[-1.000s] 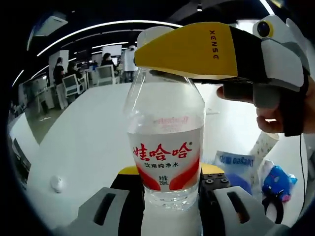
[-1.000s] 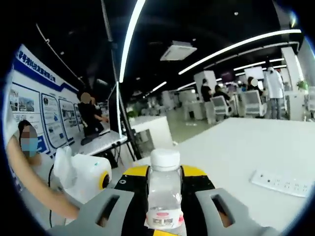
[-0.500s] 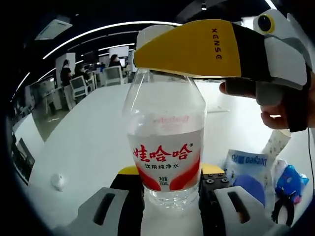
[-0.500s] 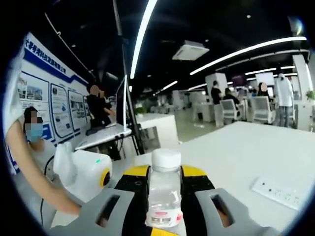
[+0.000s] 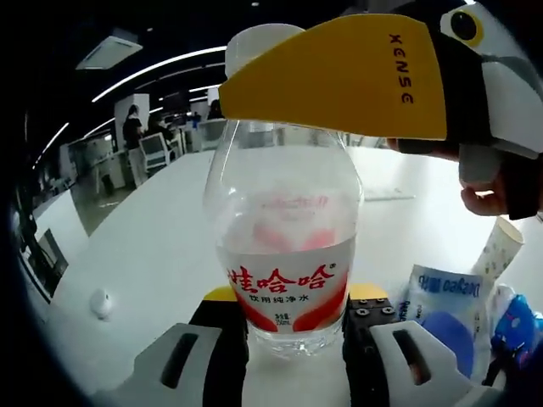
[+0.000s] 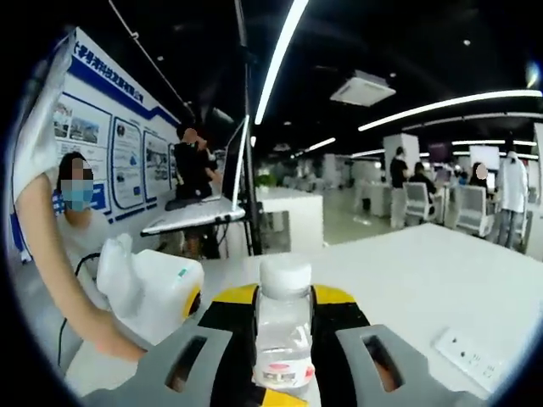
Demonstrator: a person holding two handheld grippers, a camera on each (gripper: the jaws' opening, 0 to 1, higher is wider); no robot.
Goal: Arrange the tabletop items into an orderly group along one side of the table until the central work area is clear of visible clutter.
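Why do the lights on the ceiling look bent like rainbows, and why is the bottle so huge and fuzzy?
Left gripper view: the fisheye lens bends the straight ceiling lights into arcs, and the water bottle sits so near it looms large and soft. Right gripper view: the light strip curves too, and the bottle's cap is blurred.

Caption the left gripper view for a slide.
Both grippers hold one water bottle: left gripper at its base, right gripper at its neck, above the white table.
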